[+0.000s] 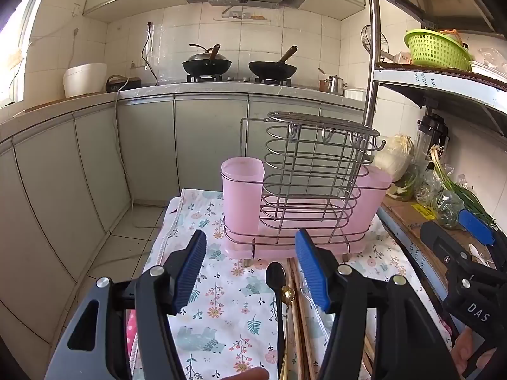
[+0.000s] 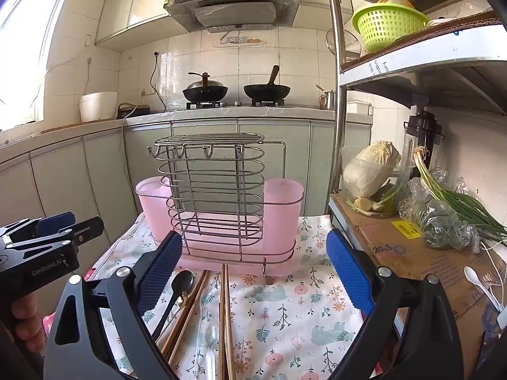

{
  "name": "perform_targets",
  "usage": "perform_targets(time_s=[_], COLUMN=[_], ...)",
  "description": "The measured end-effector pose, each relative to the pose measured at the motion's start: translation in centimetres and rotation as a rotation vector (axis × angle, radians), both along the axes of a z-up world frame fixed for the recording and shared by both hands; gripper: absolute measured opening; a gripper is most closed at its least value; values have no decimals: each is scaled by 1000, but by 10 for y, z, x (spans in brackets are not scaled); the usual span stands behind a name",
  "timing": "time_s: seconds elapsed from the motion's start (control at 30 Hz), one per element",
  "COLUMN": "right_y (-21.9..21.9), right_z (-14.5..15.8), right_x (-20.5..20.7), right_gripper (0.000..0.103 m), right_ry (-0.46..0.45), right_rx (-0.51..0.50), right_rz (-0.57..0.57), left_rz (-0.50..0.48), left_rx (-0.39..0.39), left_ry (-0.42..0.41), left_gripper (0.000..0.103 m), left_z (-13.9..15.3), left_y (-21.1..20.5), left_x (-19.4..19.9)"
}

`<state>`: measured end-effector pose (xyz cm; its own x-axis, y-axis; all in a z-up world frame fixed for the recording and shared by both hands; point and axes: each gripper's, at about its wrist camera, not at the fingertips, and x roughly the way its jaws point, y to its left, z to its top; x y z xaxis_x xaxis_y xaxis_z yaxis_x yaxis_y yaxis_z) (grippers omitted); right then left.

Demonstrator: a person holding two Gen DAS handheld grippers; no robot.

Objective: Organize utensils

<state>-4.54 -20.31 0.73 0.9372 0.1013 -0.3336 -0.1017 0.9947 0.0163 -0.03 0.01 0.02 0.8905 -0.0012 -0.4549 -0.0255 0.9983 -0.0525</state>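
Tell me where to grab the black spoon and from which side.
Grip the black spoon at mid-handle, coming down from above with the open left tongs. It lies flat on the floral cloth, bowl towards the pink rack, with chopsticks close alongside, so the handle's narrow width probably suits closing across it.

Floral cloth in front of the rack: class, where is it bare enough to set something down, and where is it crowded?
Bare: the cloth right of the chopsticks, toward the cardboard. Crowded: where the black spoon, clear spoon and chopsticks lie before the rack.
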Motion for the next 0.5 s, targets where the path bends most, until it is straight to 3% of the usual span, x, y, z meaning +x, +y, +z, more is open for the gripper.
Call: perform_targets(time_s=[0.5], right_y=[2], right_z=[1], right_x=[1], right_gripper=[93], right_ry=[-9], right_rx=[-11], right_rz=[1], left_rz=[-3], left_rx=[-2], left_ry=[1], left_gripper=[58], left_z=[4], left_y=[3], left_x=[0])
